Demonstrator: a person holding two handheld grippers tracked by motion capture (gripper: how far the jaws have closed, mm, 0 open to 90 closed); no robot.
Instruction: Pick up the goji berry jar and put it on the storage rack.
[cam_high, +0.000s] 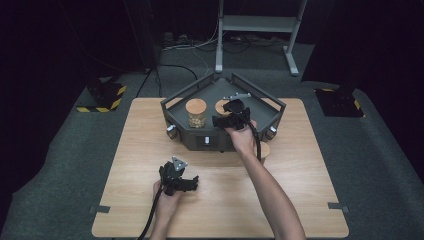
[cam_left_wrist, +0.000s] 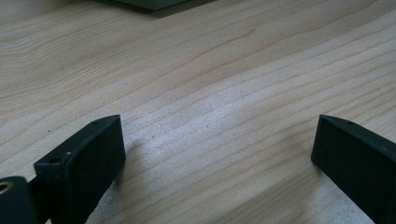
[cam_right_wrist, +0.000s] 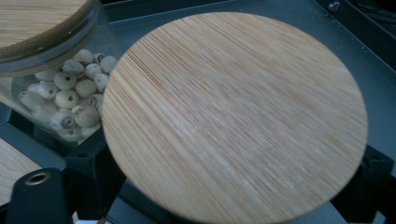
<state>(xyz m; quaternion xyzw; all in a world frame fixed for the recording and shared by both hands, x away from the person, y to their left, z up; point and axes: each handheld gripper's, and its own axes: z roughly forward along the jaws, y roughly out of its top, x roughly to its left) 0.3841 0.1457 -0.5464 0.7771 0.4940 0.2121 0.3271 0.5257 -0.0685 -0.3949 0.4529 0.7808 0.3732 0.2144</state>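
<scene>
While your right hand-held gripper (cam_high: 225, 119) reaches into the tray (cam_high: 270, 102) at the far side of the desk (cam_high: 300, 200), its jaws stand one on each side of the jar capped by the round wooden lid (cam_right_wrist: 233, 116). The lid overhangs the jaw tips, so you cannot tell whether the pads press on the jar or stand free of it. This jar sits in the tray just beside the seed jar (cam_right_wrist: 65, 93).

Risks from this position:

(a) Poor seating. If you lift before the pads are seated below the lid's rim, the jar may slip or tilt. A lid that is loose could then slide off.

(b) Collision. The seed jar stands close to one jaw. Widening or swinging the hand-held gripper may knock that jar against the tray wall.

(c) Snagging. The tray's raised rim lies along any path out, so a low withdrawal could catch the jar's base.

(d) No support. Your left hand-held gripper (cam_high: 177, 180) hangs released over bare desk, well apart from the tray, with nothing between its jaws. It cannot steady the tray if the tray shifts.
</scene>
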